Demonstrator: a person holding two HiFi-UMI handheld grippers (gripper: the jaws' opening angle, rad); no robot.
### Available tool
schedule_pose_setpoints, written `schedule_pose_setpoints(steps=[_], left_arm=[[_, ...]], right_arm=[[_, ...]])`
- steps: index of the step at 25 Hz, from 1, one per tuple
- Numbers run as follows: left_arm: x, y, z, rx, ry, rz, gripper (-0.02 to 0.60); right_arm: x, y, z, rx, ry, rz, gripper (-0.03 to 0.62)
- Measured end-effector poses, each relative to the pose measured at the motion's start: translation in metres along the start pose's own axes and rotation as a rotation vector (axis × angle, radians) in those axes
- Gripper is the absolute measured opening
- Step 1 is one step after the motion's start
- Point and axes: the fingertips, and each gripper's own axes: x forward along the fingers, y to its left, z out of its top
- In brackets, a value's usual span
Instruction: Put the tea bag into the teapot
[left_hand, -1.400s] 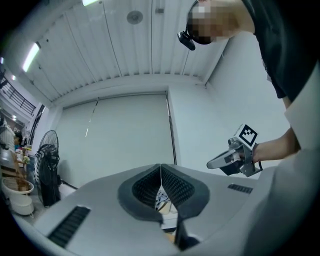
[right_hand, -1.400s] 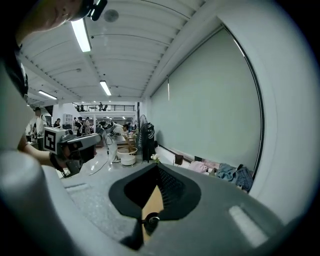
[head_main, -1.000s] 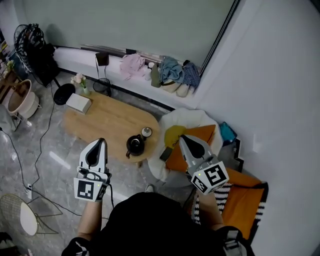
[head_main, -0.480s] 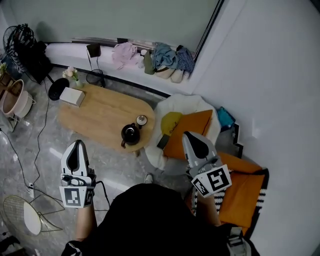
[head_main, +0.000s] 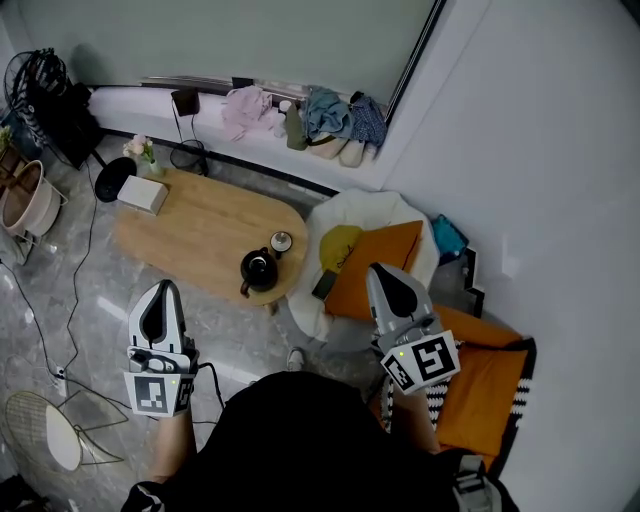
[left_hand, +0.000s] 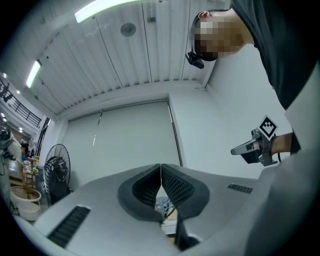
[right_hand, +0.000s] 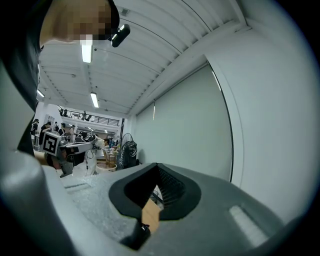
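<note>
Within the last second the left gripper (head_main: 164, 290), clenched on nothing, has been lowered and swung leftward in the head view. It is held well apart from the one bench (head_main: 200, 235), so no reach seems under way. Counted there are one white box (head_main: 142, 195), one teapot (head_main: 258, 268) and one small cup (head_main: 282, 241) just beside it. No tea bag can be made out. The right gripper (head_main: 380, 272), the second of two, is likewise clenched and empty.

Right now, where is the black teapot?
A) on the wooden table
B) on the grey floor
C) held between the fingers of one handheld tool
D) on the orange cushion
A: the black teapot stands near one end of the oval wooden table.
</note>
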Motion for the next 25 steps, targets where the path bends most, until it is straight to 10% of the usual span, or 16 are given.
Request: schedule_pose_setpoints(steps=[25], left_arm=[[-0.015, 0.017, -0.011, -0.005, 0.023, 0.061, 0.009]], right_arm=[[0.031, 0.015, -0.007, -0.006, -0.006, 0.037, 0.005]])
